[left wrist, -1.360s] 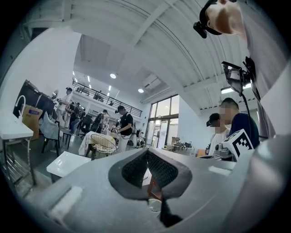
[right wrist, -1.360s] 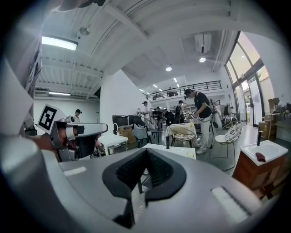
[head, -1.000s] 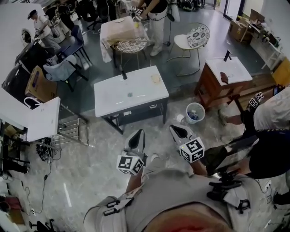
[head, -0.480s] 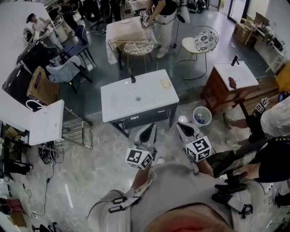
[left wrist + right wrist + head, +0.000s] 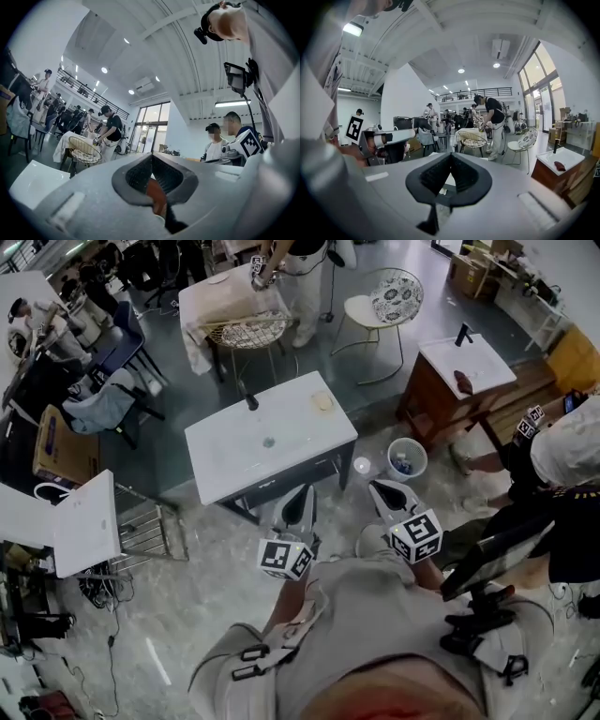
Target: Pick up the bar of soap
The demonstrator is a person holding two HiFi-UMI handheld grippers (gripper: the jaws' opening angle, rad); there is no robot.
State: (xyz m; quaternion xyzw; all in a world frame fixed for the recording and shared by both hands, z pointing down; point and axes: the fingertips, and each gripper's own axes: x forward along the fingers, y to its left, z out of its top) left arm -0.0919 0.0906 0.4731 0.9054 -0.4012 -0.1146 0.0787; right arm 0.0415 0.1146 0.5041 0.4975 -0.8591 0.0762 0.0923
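At the lower middle of the head view, the left gripper (image 5: 298,505) and the right gripper (image 5: 387,495) hang side by side over the marbled floor (image 5: 187,615), both pointing toward the top of the frame. Each gripper's fingers are pressed together at the tips, with nothing clamped between them. Just beyond stands a white tabletop (image 5: 234,456) with a dark tap (image 5: 251,401). The pale bar of soap (image 5: 322,401) lies near its upper right corner, well apart from both grippers. Farther right, a wooden washstand (image 5: 424,411) carries a dark reddish lump (image 5: 462,381).
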